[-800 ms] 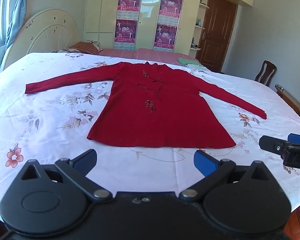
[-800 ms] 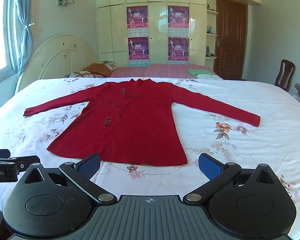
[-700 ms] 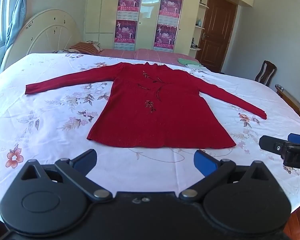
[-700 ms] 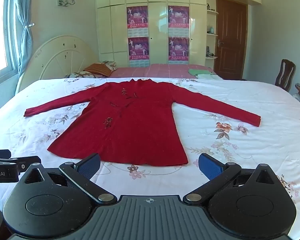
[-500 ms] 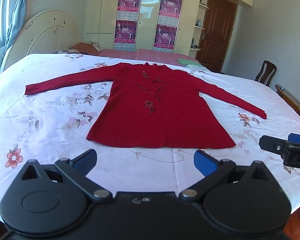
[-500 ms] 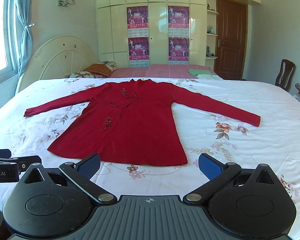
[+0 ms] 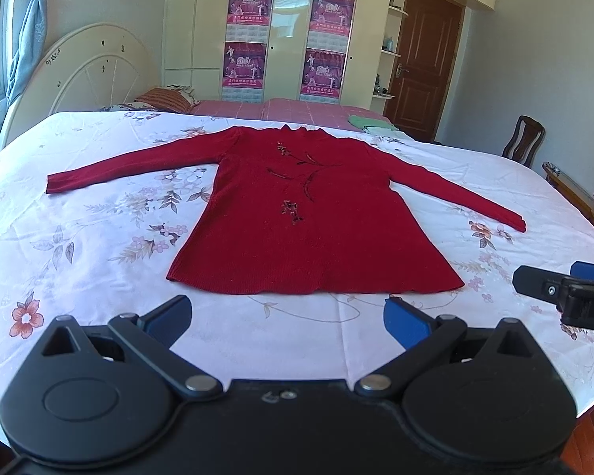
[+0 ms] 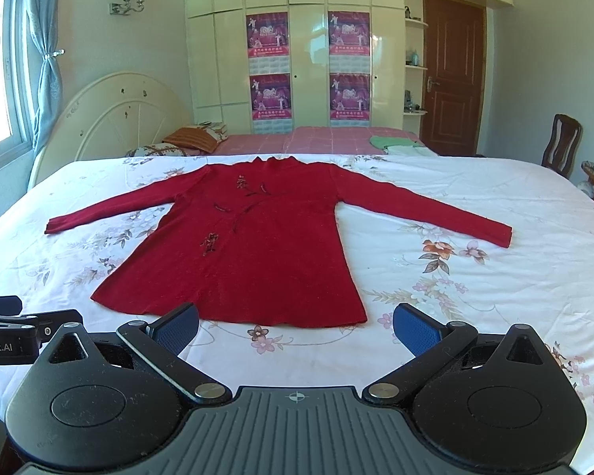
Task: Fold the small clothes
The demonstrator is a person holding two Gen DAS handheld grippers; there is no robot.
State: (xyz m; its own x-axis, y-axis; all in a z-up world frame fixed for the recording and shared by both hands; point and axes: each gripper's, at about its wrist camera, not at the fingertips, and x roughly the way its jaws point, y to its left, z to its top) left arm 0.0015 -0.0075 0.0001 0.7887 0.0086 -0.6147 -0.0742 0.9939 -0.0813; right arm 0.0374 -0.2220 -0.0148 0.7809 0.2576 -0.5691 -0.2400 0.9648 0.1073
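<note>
Just ahead of both released tongs, left tongs (image 7: 287, 316), right tongs (image 8: 296, 324), red sweater (image 7: 309, 217) flat on bedsheet (image 7: 79, 237)

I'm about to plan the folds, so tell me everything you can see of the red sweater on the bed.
The red sweater is a long-sleeved knit with a small stand-up collar and dark floral embroidery down its front. It lies flat, face up and unfolded on the floral bedsheet, collar toward the far side, its flared hem nearest the cameras. Both sleeves are spread outward, angled slightly toward the hem. Only the sheet touches it; the left gripper and right gripper sit short of the hem, jaws open.
</note>
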